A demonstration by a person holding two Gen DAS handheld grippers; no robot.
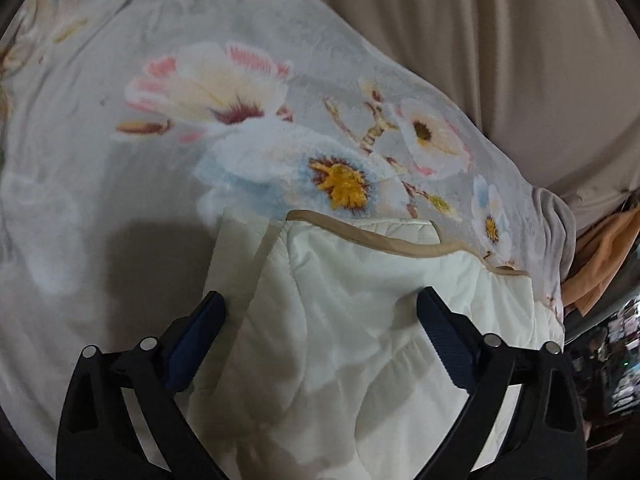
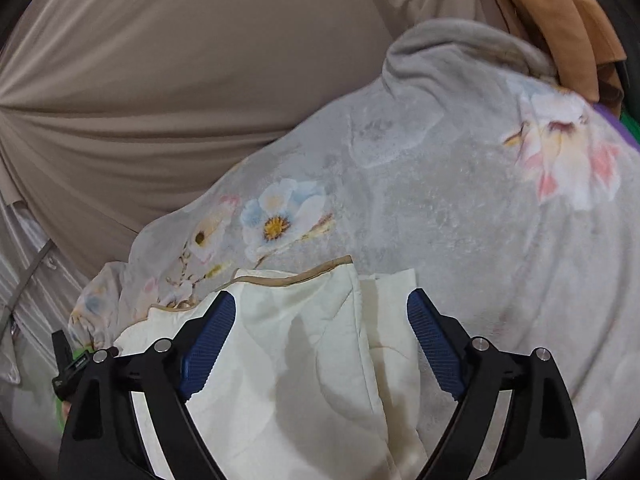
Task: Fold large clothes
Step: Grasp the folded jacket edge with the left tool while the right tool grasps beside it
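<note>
A: Which step are we at?

B: Between folds, I judge. The cream quilted piece (image 1: pixel 360 320), with tan piping (image 1: pixel 360 236) along its far edge, lies flat on the floral blanket (image 1: pixel 160 140), which covers a bed dressed in a taupe sheet (image 1: pixel 480 40). In the left wrist view it sits near the blanket's right edge; in the right wrist view it sits towards the blanket's left edge.

A: And the claws?

B: Both released. The left gripper (image 1: pixel 320 300) stands spread wide above the cream cloth, its blue pads clear of the fabric and nothing pinched between them. The right gripper (image 2: pixel 322 300) is the same: jaws wide apart, cream cloth below them, no grip that I can see.

A: Is the piece folded already?

B: Partly, it seems. The right wrist view shows a fold line (image 2: pixel 360 320) running down the cream cloth, with a second layer showing just beside it. How many layers lie beneath, I cannot tell.

A: So what does the next move call for?

B: Probably a fresh hold on two corners or an edge, one per claw, with both layers caught together so the fold does not slide apart. The quilted cloth looks thick and soft, so each pinch wants a deep bite.

A: Anything in the way?

B: An orange cloth (image 2: pixel 560 20) lies bunched at the bed's far corner, well apart from the work.
</note>
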